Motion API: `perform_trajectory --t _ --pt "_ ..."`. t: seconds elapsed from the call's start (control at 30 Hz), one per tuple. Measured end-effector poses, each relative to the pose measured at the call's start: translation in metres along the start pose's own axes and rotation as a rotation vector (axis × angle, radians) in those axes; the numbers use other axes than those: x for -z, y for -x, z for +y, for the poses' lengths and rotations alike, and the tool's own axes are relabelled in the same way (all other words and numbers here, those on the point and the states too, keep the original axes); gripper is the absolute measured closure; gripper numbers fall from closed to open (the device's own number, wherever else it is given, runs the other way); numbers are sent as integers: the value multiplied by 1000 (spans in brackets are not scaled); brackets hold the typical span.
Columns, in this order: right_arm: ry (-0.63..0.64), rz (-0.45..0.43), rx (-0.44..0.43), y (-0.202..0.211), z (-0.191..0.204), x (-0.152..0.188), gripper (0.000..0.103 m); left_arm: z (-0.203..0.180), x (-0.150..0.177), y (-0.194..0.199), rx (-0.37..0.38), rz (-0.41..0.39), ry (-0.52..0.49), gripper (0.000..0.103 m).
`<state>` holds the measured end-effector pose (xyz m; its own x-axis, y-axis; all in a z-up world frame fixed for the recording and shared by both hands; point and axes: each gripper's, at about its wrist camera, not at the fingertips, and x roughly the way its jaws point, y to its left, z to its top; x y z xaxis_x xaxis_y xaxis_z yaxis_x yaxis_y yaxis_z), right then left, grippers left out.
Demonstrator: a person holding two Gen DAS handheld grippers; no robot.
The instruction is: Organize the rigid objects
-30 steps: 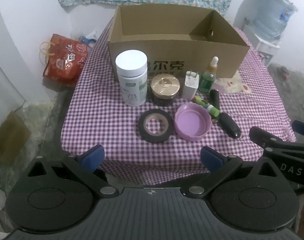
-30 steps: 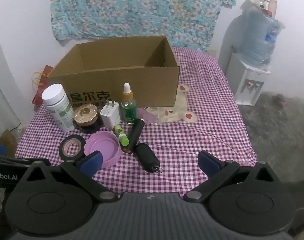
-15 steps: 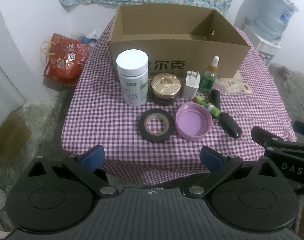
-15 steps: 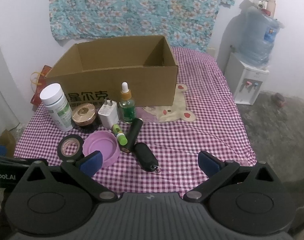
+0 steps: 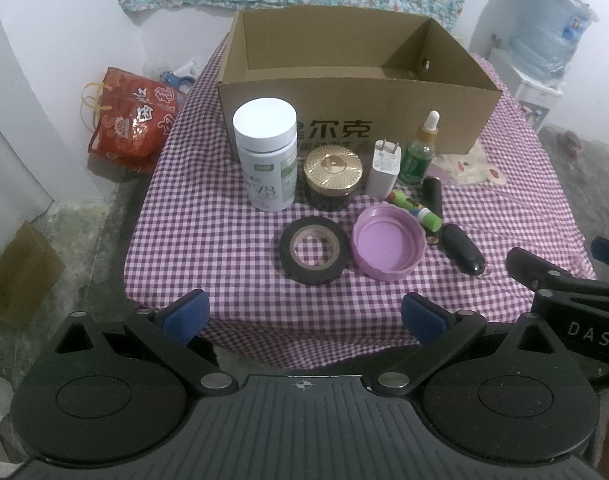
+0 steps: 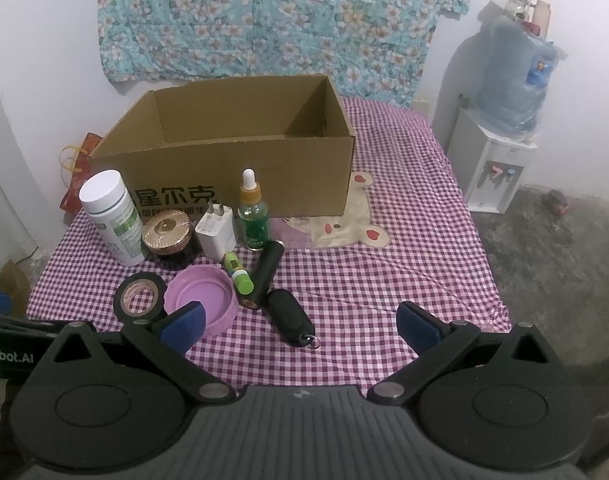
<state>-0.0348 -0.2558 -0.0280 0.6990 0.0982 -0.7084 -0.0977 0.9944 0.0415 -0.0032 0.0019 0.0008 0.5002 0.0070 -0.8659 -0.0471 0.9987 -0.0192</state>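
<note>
An open cardboard box (image 5: 356,120) (image 6: 240,168) stands on a purple checked tablecloth (image 5: 208,232) (image 6: 404,264). In front of it sit a white pill bottle (image 5: 266,156) (image 6: 112,216), a gold-lidded jar (image 5: 332,178) (image 6: 167,232), a white charger (image 5: 384,168) (image 6: 215,232), a green dropper bottle (image 5: 418,152) (image 6: 253,216), a black tape roll (image 5: 314,250) (image 6: 141,300), a purple lid (image 5: 388,248) (image 6: 202,300), a green tube (image 6: 237,272), a black cylinder (image 6: 266,272) and a black key fob (image 5: 464,252) (image 6: 291,318). My left gripper (image 5: 304,316) and right gripper (image 6: 300,324) hang open before the table's near edge, holding nothing.
A red bag (image 5: 132,120) lies on the floor left of the table. A water dispenser (image 6: 504,140) stands at the right by the wall. A flowered cloth (image 6: 264,16) hangs behind the box. The right part of the tablecloth is bare.
Both grippers have drifted slightly; the table objects look a little nearer in the right wrist view. Nothing was taken hold of or moved.
</note>
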Motion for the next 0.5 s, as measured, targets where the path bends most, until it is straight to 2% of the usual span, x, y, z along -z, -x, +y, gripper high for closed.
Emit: perform_trajectory --t 0.5 --pt "4 -6 -1 1 2 -1 0 0 -1 0 -4 2 -2 0"
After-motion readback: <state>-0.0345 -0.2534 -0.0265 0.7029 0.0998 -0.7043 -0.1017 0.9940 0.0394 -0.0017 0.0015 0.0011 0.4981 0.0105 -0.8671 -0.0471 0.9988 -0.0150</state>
